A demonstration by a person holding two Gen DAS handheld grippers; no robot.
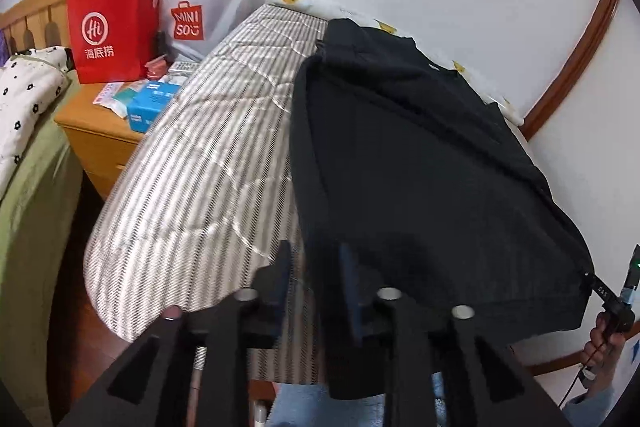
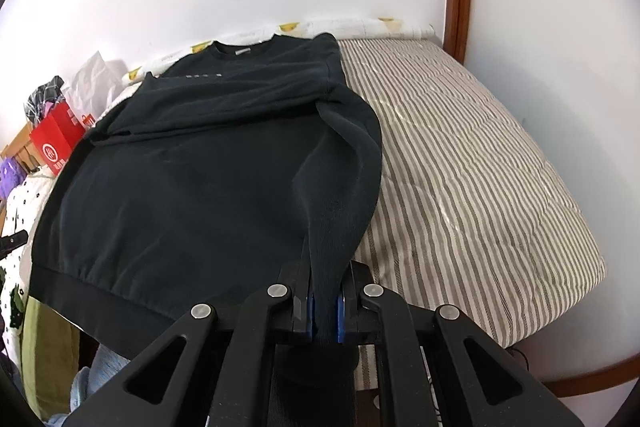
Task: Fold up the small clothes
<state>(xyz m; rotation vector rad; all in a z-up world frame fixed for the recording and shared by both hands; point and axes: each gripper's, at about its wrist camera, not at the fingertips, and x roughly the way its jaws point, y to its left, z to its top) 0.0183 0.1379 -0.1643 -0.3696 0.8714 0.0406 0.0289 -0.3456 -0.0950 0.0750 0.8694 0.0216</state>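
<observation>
While the dark navy long-sleeved sweatshirt (image 2: 192, 179) lies spread on the striped quilted bed (image 2: 472, 155), the two tongs meet it at different places. Left tongs (image 1: 314, 281): jaws parted, no cloth visibly between them, the tips hanging at the garment's left edge over the near end of the bed; whether a fingertip touches the fabric cannot be told. Ahead of and to the left of these tongs stand a red paper carrier bag (image 1: 114, 27) and a white plastic shopping bag (image 1: 200, 3) on a wooden bedside cabinet (image 1: 100, 131). Right tongs (image 2: 325, 301): closed on the sweatshirt's cuff (image 2: 326, 291), with the sleeve (image 2: 340, 187) rising ahead of them toward the shoulder. The other sleeve already lies folded across the chest, well ahead of these tongs.

Risks, as judged. Only a narrow strip of ribbed cuff is pinched, so a quick pull could draw it out and drop the sleeve in a heap. Lifting the sleeve high would drag the body, whose hem (image 2: 120, 301) overhangs the near bed edge, and could slide it floorwards. With the left tongs not pinning the cloth, the torso may bunch or skew, disturbing the folded sleeve.
</observation>
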